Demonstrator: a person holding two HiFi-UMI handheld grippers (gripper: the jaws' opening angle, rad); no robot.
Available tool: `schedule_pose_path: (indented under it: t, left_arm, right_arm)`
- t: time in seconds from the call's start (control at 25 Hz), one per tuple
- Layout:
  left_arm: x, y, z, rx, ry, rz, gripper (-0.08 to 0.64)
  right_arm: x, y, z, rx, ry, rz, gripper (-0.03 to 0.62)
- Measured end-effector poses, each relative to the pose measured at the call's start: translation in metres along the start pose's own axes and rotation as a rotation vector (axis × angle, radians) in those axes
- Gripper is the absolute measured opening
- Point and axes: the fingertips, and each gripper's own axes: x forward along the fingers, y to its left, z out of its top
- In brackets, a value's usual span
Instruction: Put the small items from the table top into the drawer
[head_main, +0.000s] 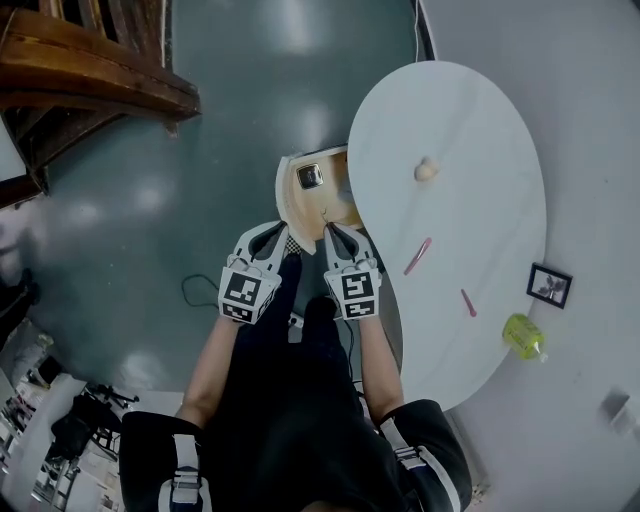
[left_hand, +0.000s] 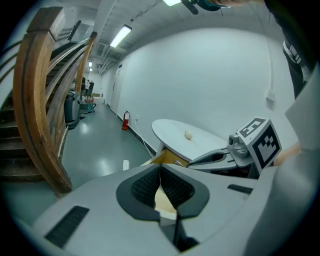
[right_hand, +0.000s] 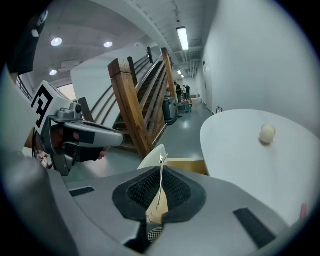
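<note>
Dark sleeves and a dark top sit closest, with both arms reaching out ahead of the person. The left gripper and the right gripper hang side by side just apart, both angled downward at the open drawer. Each one has its two jaws pressed flat together. I can make out nothing caught between either pair, only the pale wood of the drawer showing past the pads.

That drawer stands pulled out from under the near end of the white oval table. One small square shiny object lies inside it.

The rest of the small items are up on the table top, well apart from both grippers. A little round beige ball sits near the middle. A pink stick lies closer to the grippers, and a shorter pink piece lies beyond it. A yellow-green bottle lies at the table's rim, and a small framed picture is just beside that same rim.

A wooden staircase rises off to the left over the grey-green floor.
</note>
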Motion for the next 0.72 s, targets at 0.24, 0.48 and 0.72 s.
schedule_pose_path:
  t: [0.24,0.48,0.72]
  left_arm:
    - [0.017,0.015,-0.017,-0.021,0.034,-0.003,0.02]
    - [0.021,0.025,-0.017,-0.027,0.035,0.011,0.02]
    - [0.016,0.028,-0.023,-0.046,0.036,0.02,0.02]
  right_arm:
    - [0.026,-0.009,-0.016,0.018,0.036,0.012,0.037]
    - [0.051,-0.013,-0.015,0.027,0.039,0.015,0.038]
    - [0.084,-0.013,-0.02,0.022,0.053,0.019,0.037]
